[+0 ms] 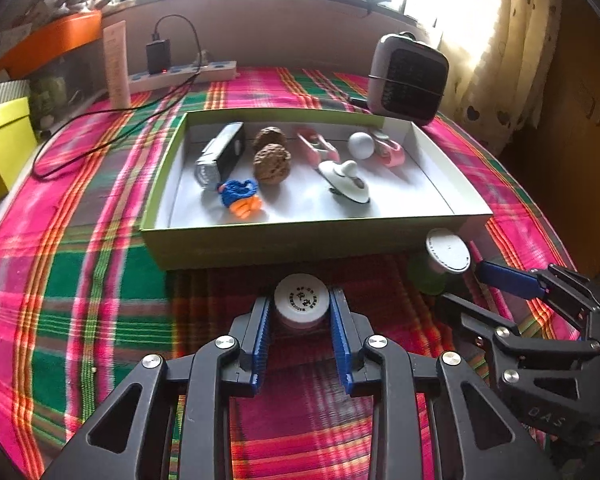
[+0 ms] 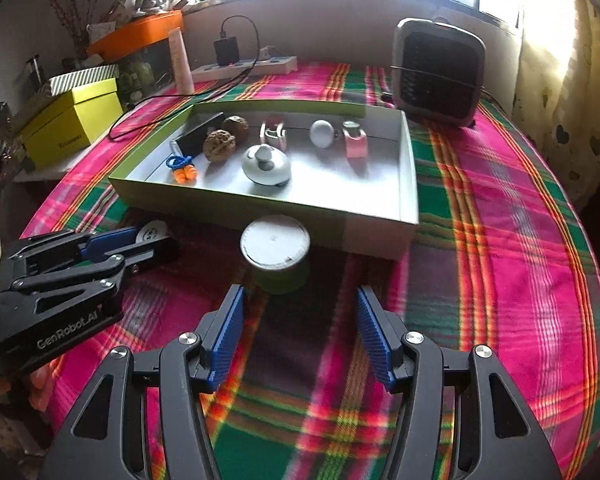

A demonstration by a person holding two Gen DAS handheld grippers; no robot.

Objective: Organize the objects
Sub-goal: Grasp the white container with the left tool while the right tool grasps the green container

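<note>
My left gripper (image 1: 301,308) is shut on a small white-lidded jar (image 1: 301,300), just in front of the green-walled box tray (image 1: 300,240). The jar also shows in the right wrist view (image 2: 151,233) between the left gripper's fingers (image 2: 112,240). My right gripper (image 2: 300,312) is open and empty, just short of a green jar with a white lid (image 2: 276,254), which stands by the tray's front wall (image 2: 260,208). The green jar (image 1: 446,260) and the right gripper (image 1: 496,280) show at right in the left wrist view. The tray holds a flashlight (image 1: 220,156), two walnuts (image 1: 272,162), a blue-orange toy (image 1: 240,198), pink clips (image 1: 316,146), a white ball (image 1: 361,145) and a white lid (image 1: 346,180).
A fan heater (image 1: 406,78) stands behind the tray at right. A power strip with charger and cable (image 1: 180,72), a tube (image 1: 116,66), a yellow box (image 1: 4,148) and an orange box (image 1: 48,40) are at left. A plaid cloth (image 2: 500,208) covers the table. A curtain (image 1: 512,60) hangs at right.
</note>
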